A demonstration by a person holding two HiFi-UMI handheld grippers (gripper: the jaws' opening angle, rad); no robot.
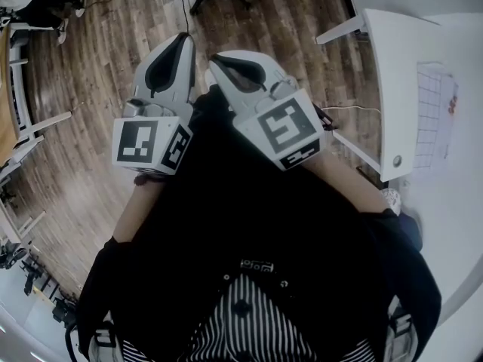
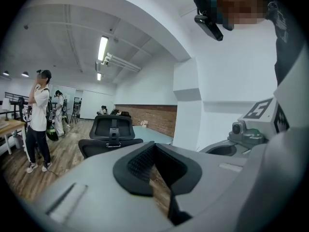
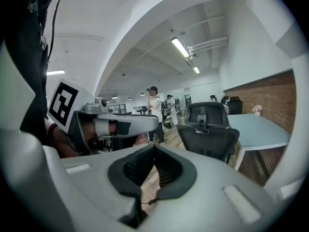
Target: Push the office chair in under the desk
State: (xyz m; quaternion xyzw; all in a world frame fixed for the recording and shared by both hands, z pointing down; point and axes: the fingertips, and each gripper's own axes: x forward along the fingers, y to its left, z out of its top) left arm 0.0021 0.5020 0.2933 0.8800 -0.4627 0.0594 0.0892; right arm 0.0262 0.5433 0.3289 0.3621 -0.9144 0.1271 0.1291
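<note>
Head view, two claws, left claw beside right claw, over wood floor, one white counter at right, left gripper view, claw pressed together, empty, one office chair ahead, right gripper view, claw pressed together, empty, chair beside pale counter

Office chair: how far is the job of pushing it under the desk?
Nothing looks done: the office chair stands by the desk, not under it. In hand: nothing; left gripper and right gripper are shut, empty, away from the chair. Left: reach it and push it in.
</note>
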